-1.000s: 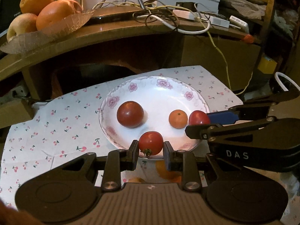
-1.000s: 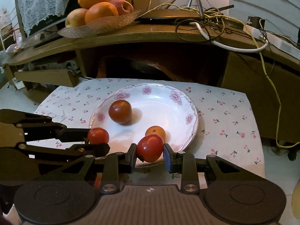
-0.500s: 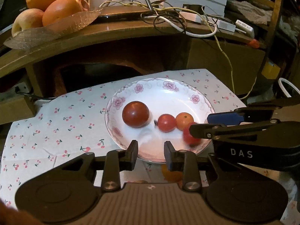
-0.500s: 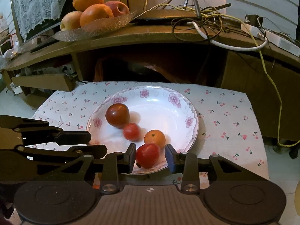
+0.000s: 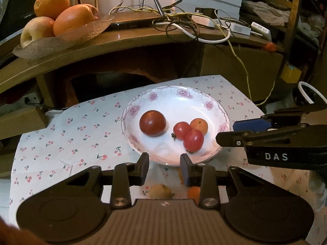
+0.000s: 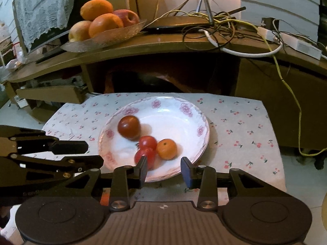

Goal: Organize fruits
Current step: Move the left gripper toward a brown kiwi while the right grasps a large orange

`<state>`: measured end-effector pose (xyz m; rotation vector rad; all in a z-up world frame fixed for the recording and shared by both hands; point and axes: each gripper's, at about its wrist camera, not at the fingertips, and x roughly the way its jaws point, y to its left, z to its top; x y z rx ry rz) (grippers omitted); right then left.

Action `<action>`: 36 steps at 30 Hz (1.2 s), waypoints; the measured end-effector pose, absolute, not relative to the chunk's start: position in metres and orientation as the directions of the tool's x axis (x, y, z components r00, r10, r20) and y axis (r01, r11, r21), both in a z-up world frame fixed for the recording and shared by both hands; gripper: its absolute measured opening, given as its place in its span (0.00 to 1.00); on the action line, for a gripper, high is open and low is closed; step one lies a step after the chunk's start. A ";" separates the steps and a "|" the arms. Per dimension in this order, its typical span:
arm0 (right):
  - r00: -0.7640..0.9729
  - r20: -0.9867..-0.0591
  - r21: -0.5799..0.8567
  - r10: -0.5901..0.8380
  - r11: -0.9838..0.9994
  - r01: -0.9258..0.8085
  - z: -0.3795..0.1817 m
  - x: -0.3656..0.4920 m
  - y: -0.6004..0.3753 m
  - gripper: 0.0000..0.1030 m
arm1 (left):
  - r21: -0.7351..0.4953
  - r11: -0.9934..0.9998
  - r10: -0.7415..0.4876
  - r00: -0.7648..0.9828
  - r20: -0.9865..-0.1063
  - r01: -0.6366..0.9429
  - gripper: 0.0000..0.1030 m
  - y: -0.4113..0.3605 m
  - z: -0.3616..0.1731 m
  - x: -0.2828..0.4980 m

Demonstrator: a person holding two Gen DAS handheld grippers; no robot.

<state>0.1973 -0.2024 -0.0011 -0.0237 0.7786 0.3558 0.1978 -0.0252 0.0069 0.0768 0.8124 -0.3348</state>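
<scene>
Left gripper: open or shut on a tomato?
Open. The left gripper has empty jaws just opening; both red tomatoes lie on the plate.

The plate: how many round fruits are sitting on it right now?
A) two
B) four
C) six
B: the plate holds four fruits: a big dark tomato, two small red tomatoes and a little orange. The right wrist view shows the same four.

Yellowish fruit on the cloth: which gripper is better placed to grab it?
Probably the left gripper: jaws just opening, empty, right over the yellowish fruit; the right view doesn't show it.
</scene>
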 end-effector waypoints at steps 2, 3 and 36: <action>0.646 -0.693 0.119 0.320 0.934 -0.336 0.000 0.194 -0.199 0.39 | -0.065 0.943 -0.269 0.634 -0.725 0.326 0.38 -0.023 0.007 0.195; 0.640 -0.694 0.126 0.330 0.931 -0.343 0.000 0.193 -0.197 0.39 | -0.065 0.942 -0.271 0.632 -0.726 0.328 0.38 -0.022 0.007 0.193; 0.461 -0.798 0.143 0.388 0.865 -0.480 -0.034 0.177 -0.157 0.35 | -0.052 0.900 -0.293 0.512 -0.808 0.433 0.41 -0.002 -0.026 0.158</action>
